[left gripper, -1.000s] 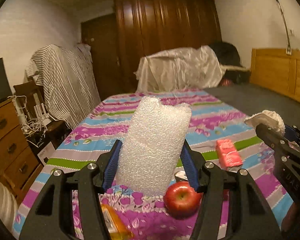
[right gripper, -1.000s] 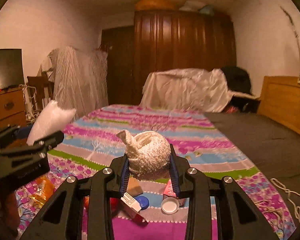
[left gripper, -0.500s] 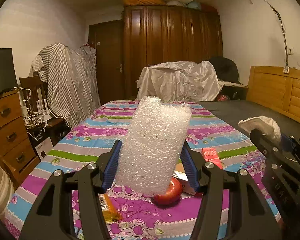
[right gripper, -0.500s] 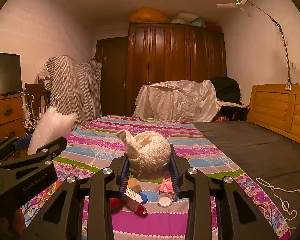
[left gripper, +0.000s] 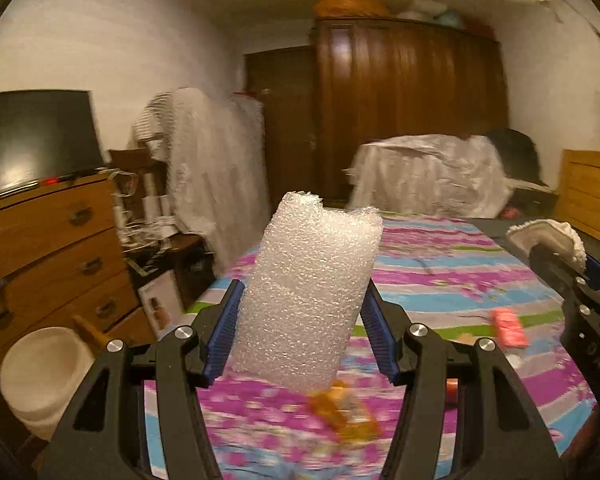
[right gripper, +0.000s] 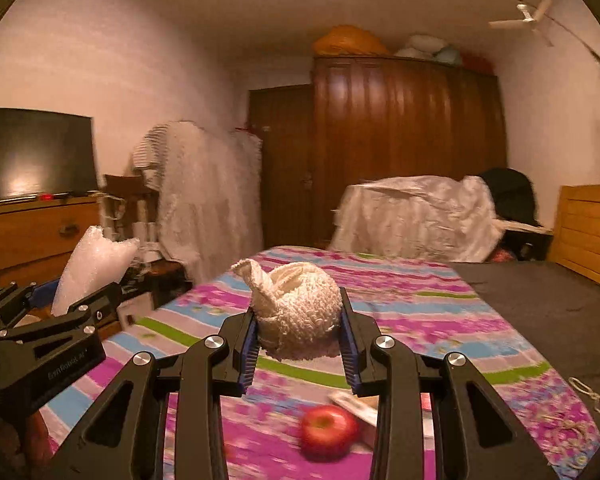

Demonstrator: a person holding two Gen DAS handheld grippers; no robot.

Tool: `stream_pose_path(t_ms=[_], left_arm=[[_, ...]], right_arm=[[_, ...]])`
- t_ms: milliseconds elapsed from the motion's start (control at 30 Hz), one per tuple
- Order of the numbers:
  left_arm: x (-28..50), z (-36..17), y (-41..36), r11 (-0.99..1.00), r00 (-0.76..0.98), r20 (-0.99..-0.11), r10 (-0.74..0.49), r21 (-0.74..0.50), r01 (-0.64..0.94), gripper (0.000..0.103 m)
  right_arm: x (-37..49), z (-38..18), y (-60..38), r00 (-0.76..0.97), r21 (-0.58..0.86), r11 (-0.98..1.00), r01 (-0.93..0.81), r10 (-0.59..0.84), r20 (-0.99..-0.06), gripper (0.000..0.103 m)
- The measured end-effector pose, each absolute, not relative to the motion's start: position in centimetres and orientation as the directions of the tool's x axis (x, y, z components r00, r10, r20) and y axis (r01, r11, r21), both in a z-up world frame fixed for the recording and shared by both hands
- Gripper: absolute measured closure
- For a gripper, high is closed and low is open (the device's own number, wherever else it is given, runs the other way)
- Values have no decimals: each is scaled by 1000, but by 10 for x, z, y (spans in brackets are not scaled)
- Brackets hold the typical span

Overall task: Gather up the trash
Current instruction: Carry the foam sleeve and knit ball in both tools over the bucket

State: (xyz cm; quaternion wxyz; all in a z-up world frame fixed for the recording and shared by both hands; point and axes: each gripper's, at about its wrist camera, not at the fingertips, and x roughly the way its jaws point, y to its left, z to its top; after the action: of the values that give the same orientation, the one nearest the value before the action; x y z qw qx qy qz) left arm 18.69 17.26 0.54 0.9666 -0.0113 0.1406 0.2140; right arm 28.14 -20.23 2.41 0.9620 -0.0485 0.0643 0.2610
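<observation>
My left gripper (left gripper: 302, 340) is shut on a tall wad of white bubble wrap (left gripper: 312, 300) and holds it above the bed's left edge. It also shows at the left of the right wrist view (right gripper: 92, 264). My right gripper (right gripper: 300, 344) is shut on a balled cream cloth (right gripper: 296, 316), held above the bed; the cloth shows at the right of the left wrist view (left gripper: 552, 236). Below lie a red apple (right gripper: 326, 432), an orange wrapper (left gripper: 344, 412) and a pink packet (left gripper: 508, 332).
The bed has a striped floral sheet (right gripper: 420, 320) and a dark blanket (right gripper: 540, 300). A wooden dresser (left gripper: 52, 256) with a TV stands at the left, with a white bucket (left gripper: 40, 376) beside it. A wardrobe (right gripper: 408, 152) stands at the back.
Both grippers have swung left with their loads still held. The dresser, TV and white bucket have come into view. The items on the bed have shifted right and lower in view.
</observation>
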Motion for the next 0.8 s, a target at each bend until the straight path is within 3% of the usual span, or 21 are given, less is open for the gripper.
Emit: stream_pose_path(t_ms=[467, 800], left_arm=[[105, 20, 329, 747, 708, -297, 641, 28, -664, 47], [50, 12, 427, 619, 575, -357, 736, 13, -785, 47]], right_arm=[[207, 39, 35, 634, -85, 633, -769, 740, -227, 67], [140, 32, 198, 466, -103, 459, -883, 827, -315, 67]])
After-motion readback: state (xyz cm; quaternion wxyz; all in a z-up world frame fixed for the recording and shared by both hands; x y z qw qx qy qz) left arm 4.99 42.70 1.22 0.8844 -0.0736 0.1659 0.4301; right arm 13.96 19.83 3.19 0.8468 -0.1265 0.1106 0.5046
